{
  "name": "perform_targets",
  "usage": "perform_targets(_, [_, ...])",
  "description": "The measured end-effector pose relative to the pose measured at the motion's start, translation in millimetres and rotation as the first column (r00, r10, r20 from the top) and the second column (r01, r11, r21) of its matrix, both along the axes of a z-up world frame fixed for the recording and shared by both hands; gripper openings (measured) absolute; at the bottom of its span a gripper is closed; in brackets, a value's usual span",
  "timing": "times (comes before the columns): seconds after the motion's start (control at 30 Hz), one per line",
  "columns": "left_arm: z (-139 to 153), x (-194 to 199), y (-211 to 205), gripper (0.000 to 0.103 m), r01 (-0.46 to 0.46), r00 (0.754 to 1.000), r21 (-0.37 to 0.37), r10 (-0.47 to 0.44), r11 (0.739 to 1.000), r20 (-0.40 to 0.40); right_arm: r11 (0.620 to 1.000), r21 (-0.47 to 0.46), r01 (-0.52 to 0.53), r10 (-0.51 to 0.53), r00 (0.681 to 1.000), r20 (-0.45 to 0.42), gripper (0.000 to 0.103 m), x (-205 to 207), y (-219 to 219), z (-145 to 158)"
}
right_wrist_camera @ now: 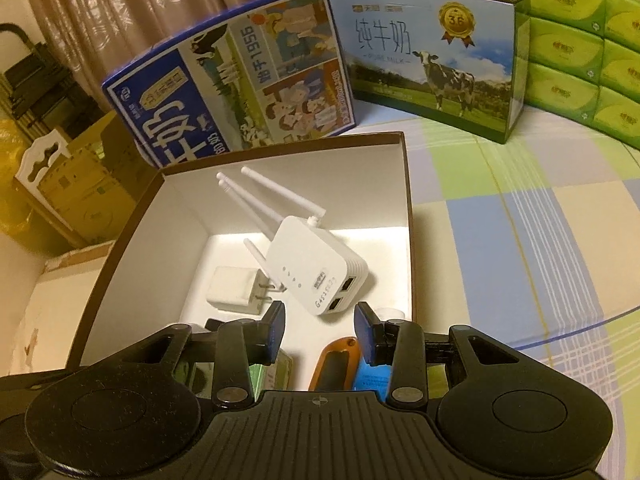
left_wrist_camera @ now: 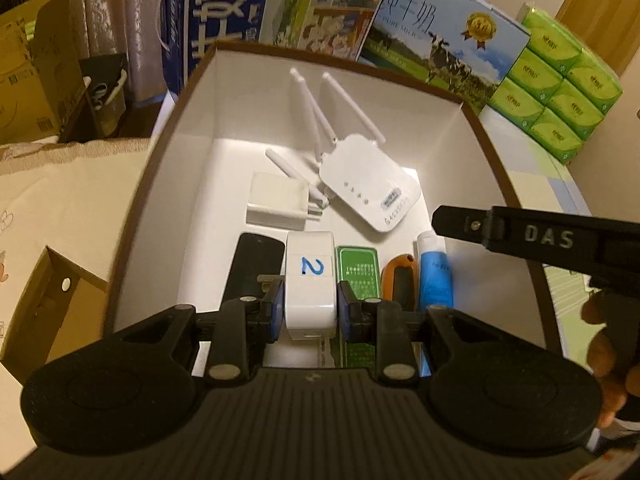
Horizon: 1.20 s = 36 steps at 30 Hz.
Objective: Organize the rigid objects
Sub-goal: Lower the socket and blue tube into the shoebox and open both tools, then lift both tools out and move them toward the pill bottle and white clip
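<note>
My left gripper (left_wrist_camera: 309, 312) is shut on a white plug adapter (left_wrist_camera: 310, 280) marked with a blue "2", low inside the white-lined box (left_wrist_camera: 160, 152). The adapter sits in a front row between a black phone (left_wrist_camera: 252, 264) and a green tin (left_wrist_camera: 357, 264), followed by an orange knife (left_wrist_camera: 398, 276) and a blue tube (left_wrist_camera: 434, 272). Behind the row lie a white charger (left_wrist_camera: 276, 204) and a white router (left_wrist_camera: 368, 188) with antennas. My right gripper (right_wrist_camera: 320, 328) hangs open over the box's front right, above the orange knife (right_wrist_camera: 332, 364), holding nothing.
Two milk cartons (right_wrist_camera: 248, 80) (right_wrist_camera: 432, 60) stand behind the box, with stacked green tissue packs (right_wrist_camera: 580, 48) to the right. A checked cloth (right_wrist_camera: 520, 220) covers the surface right of the box. Cardboard boxes (left_wrist_camera: 36, 80) stand at the left.
</note>
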State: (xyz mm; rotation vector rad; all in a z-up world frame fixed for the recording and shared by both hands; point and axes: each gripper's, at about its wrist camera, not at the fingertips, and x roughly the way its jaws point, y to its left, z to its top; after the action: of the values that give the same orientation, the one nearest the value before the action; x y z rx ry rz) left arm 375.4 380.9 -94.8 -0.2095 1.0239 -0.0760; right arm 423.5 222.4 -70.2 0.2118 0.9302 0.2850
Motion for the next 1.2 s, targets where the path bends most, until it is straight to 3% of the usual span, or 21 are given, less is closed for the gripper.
perform_targets(0.2, [-9,4,-7,0.022,0.016,1.000,0.046,-0.016,0.999,-0.007,0.997,-0.055,-0.047,0.048,0.999,0.016,0.036,-5,4,0])
perform_targets(0.43, [3,-1,-2,0.023,0.009,1.000,0.012,-0.009,1.000,0.016,0.985,-0.123,-0.117,0.120,0.993,0.015,0.043,-16,9,3])
perform_targets(0.57, [16,-12,-1,0.024,0.007,1.000,0.045,-0.008,0.999,0.022,0.979,-0.121,-0.166,0.169,0.986,0.014,0.051,-28,7,9])
perform_targets(0.87, [47,-51,2,0.038,-0.034,0.999,0.071,0.031,0.997,0.035,0.962,-0.097,-0.255,0.259,0.965,0.029,0.063,-66,1,26])
perform_targets(1.2, [69,-95,-12,0.038,-0.053,0.998,0.105,0.048,0.993,0.052,0.957,-0.067,-0.283,0.284,0.959,0.018,0.065,-113,-16,35])
